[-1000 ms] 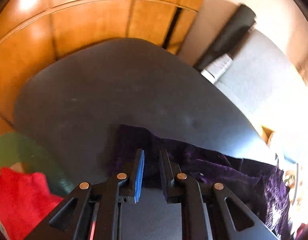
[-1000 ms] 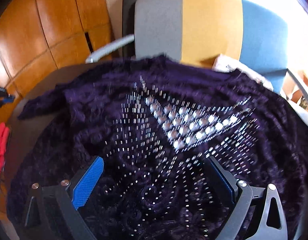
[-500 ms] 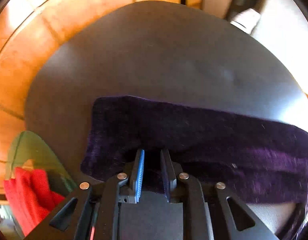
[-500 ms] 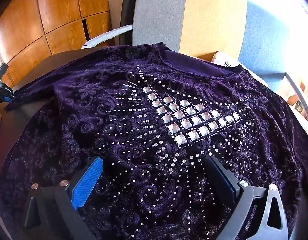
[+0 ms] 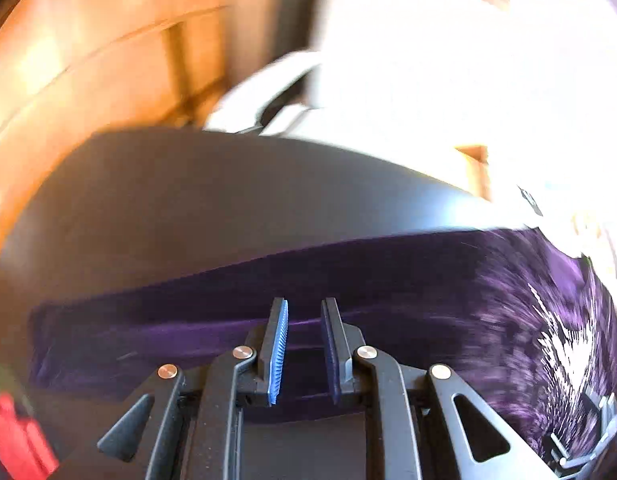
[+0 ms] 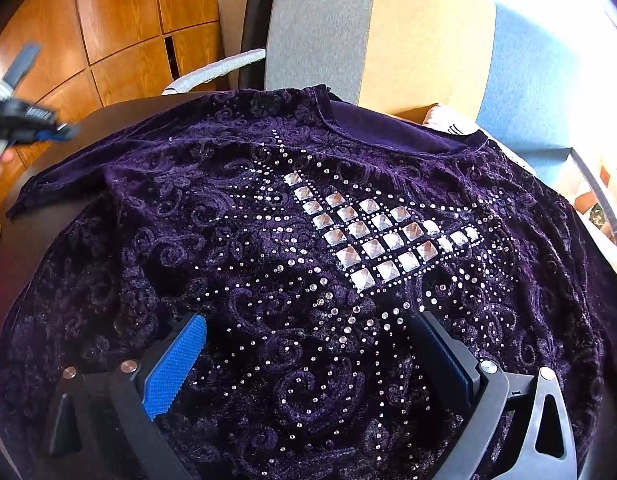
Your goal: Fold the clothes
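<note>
- The purple velvet top [image 6: 292, 240] lies spread face up on the dark desk [image 5: 196, 200], neckline toward the chair [image 6: 388, 36], studded front showing, nothing folded over the front; that fits a garment laid out for folding, though any fold underneath stays hidden.
- Your left tool [image 5: 302, 344] has its jaws a narrow gap apart over the sleeve [image 5: 188, 320]; the view is blurred, and I cannot tell whether any cloth is pinched.
- Your right tool [image 6: 308, 360] stands wide open above the lower front of the top, holding nothing.
- The sleeve reaches toward the desk's left edge from the top; a shallow pinch there could slip off the slick velvet.
- The far shoulder and neckline overhang toward the chair, so a hard pull on the sleeve could drag the top askew or off the desk.
- The studs [image 6: 380, 240] near your right tool could snag its pads if you sweep across them.
</note>
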### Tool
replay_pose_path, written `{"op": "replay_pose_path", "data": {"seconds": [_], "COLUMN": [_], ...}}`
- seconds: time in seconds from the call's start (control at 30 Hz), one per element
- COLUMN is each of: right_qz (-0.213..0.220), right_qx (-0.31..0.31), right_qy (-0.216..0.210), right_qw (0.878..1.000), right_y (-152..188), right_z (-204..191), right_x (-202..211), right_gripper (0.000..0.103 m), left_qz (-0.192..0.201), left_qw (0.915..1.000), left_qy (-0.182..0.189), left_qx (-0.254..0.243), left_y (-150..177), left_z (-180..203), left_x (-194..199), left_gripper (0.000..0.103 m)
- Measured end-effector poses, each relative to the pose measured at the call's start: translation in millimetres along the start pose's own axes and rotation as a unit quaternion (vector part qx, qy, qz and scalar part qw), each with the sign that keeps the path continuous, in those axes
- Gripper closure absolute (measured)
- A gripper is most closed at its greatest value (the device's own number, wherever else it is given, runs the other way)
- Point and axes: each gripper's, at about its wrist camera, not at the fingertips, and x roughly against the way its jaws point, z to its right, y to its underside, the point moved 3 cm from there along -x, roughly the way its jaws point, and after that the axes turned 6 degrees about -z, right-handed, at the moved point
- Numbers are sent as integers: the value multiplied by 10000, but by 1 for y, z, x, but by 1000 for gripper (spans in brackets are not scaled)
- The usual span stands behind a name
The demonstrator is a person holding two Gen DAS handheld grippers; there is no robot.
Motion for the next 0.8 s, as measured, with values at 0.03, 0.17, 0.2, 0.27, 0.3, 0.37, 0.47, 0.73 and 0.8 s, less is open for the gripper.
{"op": "replay_pose_path", "data": {"seconds": [0.03,0.17,0.2,0.27,0.3,0.37,0.47,0.73,0.8], "right_qz": [-9,-63,-61,-55,-51,-38,-25,24,6], "right_qx": [11,66,61,48,44,27,2,-87,-111], "right_qy": [21,97,93,83,80,64,42,-77,-115], "right_qw": [10000,9999,9999,9999,9999,10000,10000,9999,9999], "right_y": [0,-5,-5,-6,-7,-9,-9,-3,-2], "right_z": [-1,-3,-3,-2,-2,-2,0,7,9], "right_x": [-1,-6,-6,-7,-8,-9,-11,-6,-3], "right_gripper": [0,0,0,0,0,0,0,0,0], "left_qz": [-36,-288,-182,4,77,161,83,385,483], "left_qw": [9999,9995,9996,9992,9985,9965,9964,9986,9963], "left_qy": [-22,-154,-187,-359,-532,-810,-847,356,709], "left_qx": [-162,-1,116,178,69,-151,-2,96,47], "left_y": [1,-6,-9,-12,-12,-16,-18,52,72], "left_z": [17,37,35,34,37,46,43,75,87], "left_x": [-8,-48,-51,-55,-57,-59,-54,12,29], "left_gripper": [84,83,83,83,83,83,83,84,84]}}
